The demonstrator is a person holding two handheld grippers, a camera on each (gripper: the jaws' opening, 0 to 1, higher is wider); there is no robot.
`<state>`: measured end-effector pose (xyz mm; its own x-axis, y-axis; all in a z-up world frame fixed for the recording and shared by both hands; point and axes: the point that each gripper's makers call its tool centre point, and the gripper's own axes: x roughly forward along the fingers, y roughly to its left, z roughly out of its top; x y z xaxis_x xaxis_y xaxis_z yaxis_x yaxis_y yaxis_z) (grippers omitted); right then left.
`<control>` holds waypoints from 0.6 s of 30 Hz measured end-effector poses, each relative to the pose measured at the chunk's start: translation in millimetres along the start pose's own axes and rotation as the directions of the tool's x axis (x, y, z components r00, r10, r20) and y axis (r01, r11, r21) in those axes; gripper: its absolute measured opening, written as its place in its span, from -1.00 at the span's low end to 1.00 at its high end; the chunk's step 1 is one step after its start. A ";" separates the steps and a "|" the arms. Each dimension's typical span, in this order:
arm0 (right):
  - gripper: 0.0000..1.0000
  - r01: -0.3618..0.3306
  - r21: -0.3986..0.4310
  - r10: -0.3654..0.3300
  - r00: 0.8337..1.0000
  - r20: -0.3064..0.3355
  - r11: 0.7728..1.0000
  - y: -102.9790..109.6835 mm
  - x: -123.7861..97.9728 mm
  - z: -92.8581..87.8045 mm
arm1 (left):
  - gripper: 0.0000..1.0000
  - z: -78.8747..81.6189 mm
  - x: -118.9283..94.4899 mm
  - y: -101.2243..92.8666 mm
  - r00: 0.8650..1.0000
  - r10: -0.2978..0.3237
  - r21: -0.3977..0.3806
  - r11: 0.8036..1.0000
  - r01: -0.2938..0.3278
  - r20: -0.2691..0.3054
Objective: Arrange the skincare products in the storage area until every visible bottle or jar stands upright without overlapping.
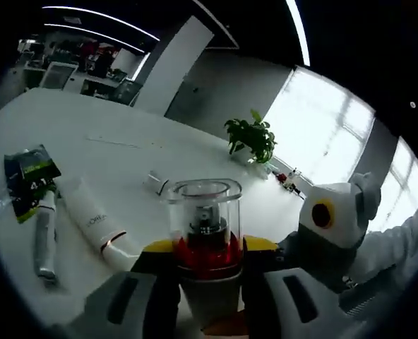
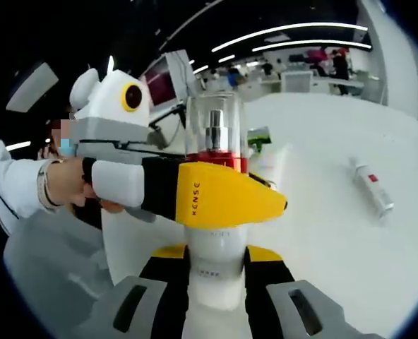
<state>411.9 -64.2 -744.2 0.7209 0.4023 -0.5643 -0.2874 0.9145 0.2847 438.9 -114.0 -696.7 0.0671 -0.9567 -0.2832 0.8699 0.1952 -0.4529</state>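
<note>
A white pump bottle [image 1: 204, 205] with a red collar and a clear cap stands upright between the yellow jaw tips of my left gripper [image 1: 207, 251], which is shut on it at the collar. In the right gripper view the same bottle [image 2: 215, 127] rises in the middle. My right gripper [image 2: 218, 258] is shut on its white lower body. The left gripper [image 2: 219, 194] crosses in from the left with a yellow jaw over the bottle's front. The right gripper [image 1: 329, 219] enters the left gripper view from the right. A white tube [image 1: 96, 226] and a silver tube [image 1: 45, 236] lie flat on the white table [image 1: 124, 120].
A green and black sachet [image 1: 29, 176] lies at the table's left, with a small white item [image 1: 154, 182] further back. A potted plant [image 1: 251, 138] and small bottles [image 1: 287, 180] stand at the far edge. A slim tube [image 2: 373, 187] lies on the table [image 2: 322, 233]. A person's sleeve [image 2: 15, 183] shows at the left.
</note>
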 end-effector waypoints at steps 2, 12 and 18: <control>-0.56 -0.006 -0.022 0.006 1.000 0.004 1.000 1.7 -7.1 1.2 | -0.46 -1.0 -1.6 -5.9 1.000 -0.008 0.047 0.999 0.009 -0.004; -0.68 0.053 -0.040 -0.054 0.999 -0.002 0.998 -14.2 -53.8 -9.0 | -0.46 1.4 -6.4 -8.4 1.000 -0.028 0.150 0.988 0.028 -0.003; -0.67 0.125 0.046 -0.128 0.987 0.094 0.991 -28.5 -80.9 12.0 | -0.46 1.5 -8.6 -11.8 0.999 -0.037 0.243 0.969 0.035 0.000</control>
<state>369.3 -123.3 -697.4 0.8082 0.2756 -0.5205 -0.1663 0.9546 0.2471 428.8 -108.4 -687.6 0.0354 -0.9633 -0.2661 0.9645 0.1027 -0.2433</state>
